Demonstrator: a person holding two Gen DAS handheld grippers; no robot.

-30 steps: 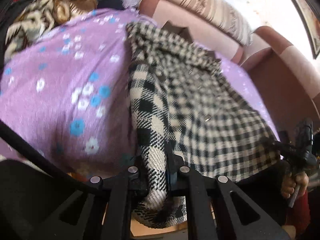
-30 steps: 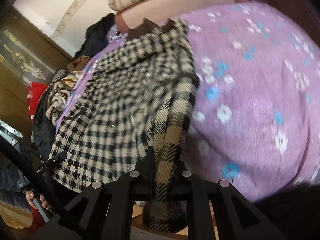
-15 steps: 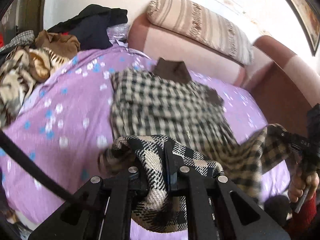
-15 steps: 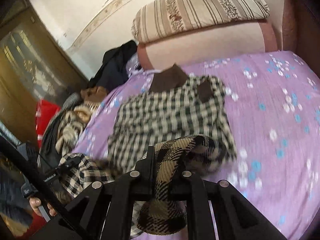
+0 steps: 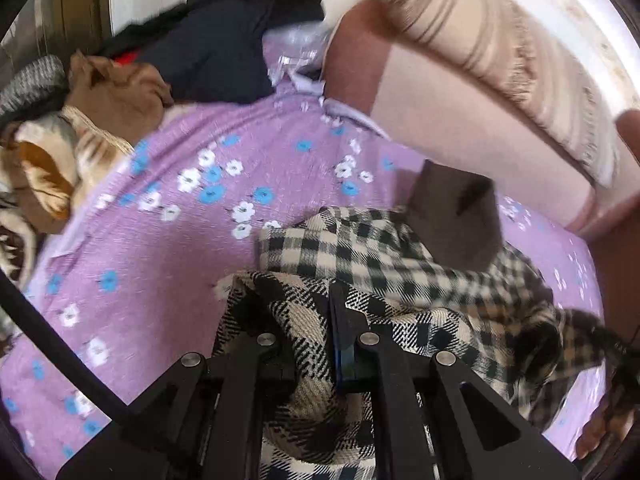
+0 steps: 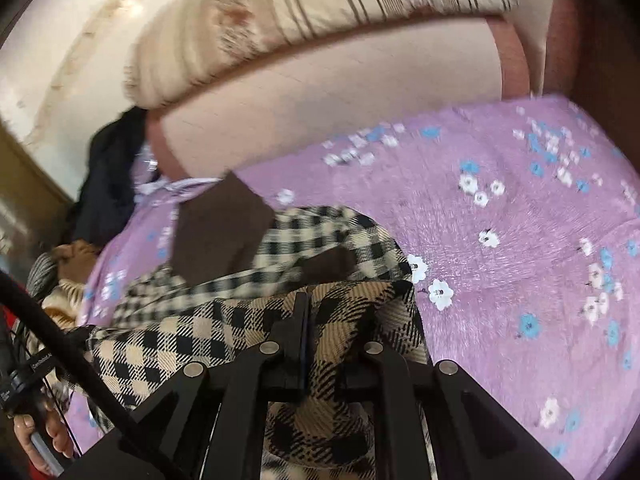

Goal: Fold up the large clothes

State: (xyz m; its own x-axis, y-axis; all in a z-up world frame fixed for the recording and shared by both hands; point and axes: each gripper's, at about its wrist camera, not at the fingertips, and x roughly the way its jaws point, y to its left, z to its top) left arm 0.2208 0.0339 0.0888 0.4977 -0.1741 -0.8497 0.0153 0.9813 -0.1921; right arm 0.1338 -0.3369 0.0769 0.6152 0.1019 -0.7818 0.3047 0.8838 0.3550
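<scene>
My left tongs pinch the checked coat. My right tongs pinch it too, above the purple bedsheet.

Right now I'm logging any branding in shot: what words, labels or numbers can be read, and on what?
"Genrobot.AI": small tilted white print on the left gripper; reading uncertain.
Smaller print below it: too small to read.
Checked coat, floral sheet, striped cushion: no text.
</scene>
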